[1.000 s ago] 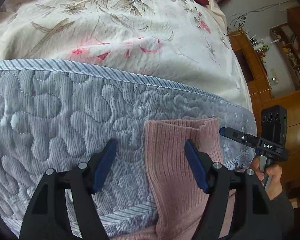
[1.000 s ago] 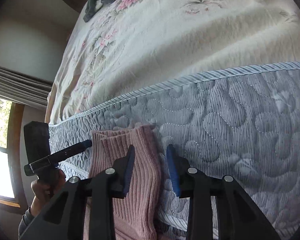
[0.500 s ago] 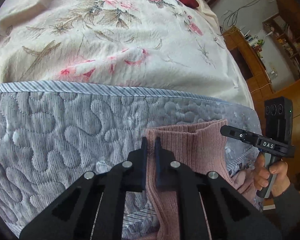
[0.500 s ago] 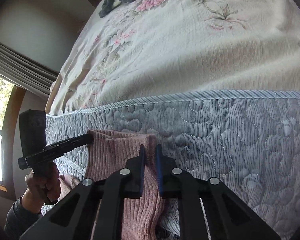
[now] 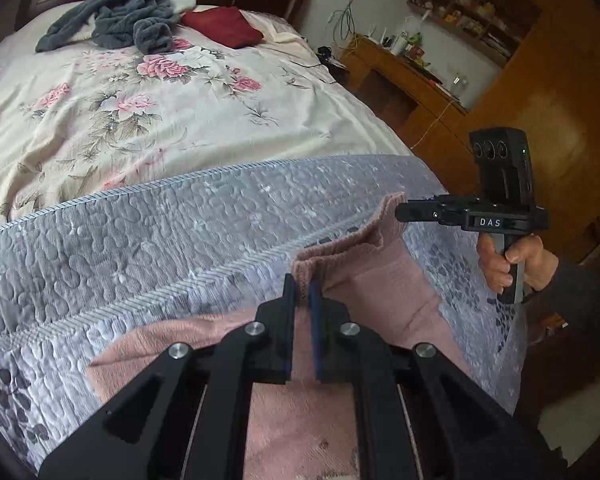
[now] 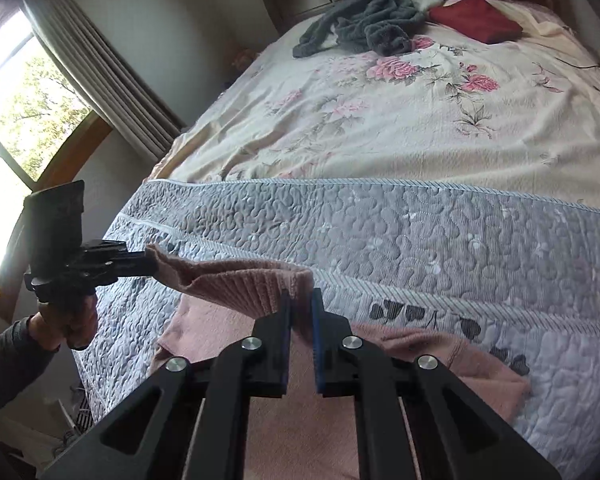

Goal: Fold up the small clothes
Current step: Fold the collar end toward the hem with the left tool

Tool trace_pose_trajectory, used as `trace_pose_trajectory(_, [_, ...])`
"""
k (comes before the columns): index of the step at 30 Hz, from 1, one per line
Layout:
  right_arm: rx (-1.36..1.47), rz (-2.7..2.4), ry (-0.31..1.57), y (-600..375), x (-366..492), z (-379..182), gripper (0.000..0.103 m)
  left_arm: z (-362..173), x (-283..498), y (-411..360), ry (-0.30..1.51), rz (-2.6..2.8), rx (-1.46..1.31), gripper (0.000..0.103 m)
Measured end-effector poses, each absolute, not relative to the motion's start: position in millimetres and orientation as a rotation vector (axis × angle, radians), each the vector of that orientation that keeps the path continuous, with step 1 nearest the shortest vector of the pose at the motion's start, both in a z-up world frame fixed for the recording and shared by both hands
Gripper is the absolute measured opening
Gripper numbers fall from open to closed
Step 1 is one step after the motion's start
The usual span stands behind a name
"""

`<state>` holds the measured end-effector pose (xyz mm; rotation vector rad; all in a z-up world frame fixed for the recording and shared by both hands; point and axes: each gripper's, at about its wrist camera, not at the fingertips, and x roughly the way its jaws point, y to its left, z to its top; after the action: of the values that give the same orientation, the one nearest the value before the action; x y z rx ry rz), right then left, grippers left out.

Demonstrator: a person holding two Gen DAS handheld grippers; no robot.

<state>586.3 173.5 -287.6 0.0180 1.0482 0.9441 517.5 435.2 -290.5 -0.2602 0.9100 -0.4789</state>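
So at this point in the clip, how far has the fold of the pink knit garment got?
Early. Done: both corners of the ribbed hem are gripped, one by the left gripper, one by the right gripper, jaws shut on fabric. In hand: that edge of the pink garment is raised off the grey quilt, sagging between the two. Left: no fold is laid yet; the body lies spread below, so every fold remains.

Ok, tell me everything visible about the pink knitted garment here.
The pink garment is a ribbed, soft-looking knit. Its hemmed edge is lifted off the grey quilted cover, stretched between both tongs: the left tongs pinch one corner, the right tongs the other. The rest lies flat and slightly rumpled on the cover, partly hidden beneath the tongs.
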Motion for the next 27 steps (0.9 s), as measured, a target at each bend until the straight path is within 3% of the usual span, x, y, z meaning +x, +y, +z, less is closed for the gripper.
trace_pose_trajectory(8, [-0.074, 0.915, 1.113, 155, 491, -343, 0.009, -358, 440, 415, 1.066, -0.473, -0.283, 0.005])
trace_pose_trajectory(15, [-0.064, 0.867, 1.381, 134, 456, -408, 0.014, -417, 412, 419, 1.253, -0.443, -0.427, 0.005])
trace_pose_trajectory(18, [0.174, 0.841, 1.413, 112, 467, -398, 0.015, -409, 403, 430, 1.194, -0.450, -0.574, 0.015])
trace_pose_trajectory(19, [0.244, 0.824, 1.423, 109, 472, -397, 0.022, -408, 402, 430, 1.182, -0.439, -0.596, 0.025])
trace_pose_trajectory(20, [0.313, 0.807, 1.443, 107, 477, -399, 0.037, -408, 404, 430, 1.174, -0.415, -0.610, 0.034])
trace_pose_trajectory(22, [0.392, 0.776, 1.470, 112, 486, -406, 0.041, -414, 411, 431, 1.179, -0.376, -0.655, 0.038])
trace_pose_trajectory(24, [0.404, 0.768, 1.489, 120, 490, -414, 0.036, -424, 419, 429, 1.226, -0.325, -0.660, 0.036])
trace_pose_trajectory(25, [0.384, 0.771, 1.502, 125, 489, -418, 0.022, -430, 422, 426, 1.255, -0.298, -0.644, 0.024])
trace_pose_trajectory(26, [0.316, 0.757, 1.499, 130, 487, -420, 0.012, -437, 425, 424, 1.289, -0.268, -0.629, 0.003])
trace_pose_trajectory(27, [0.237, 0.727, 1.492, 133, 485, -423, 0.012, -442, 426, 421, 1.317, -0.237, -0.605, 0.002])
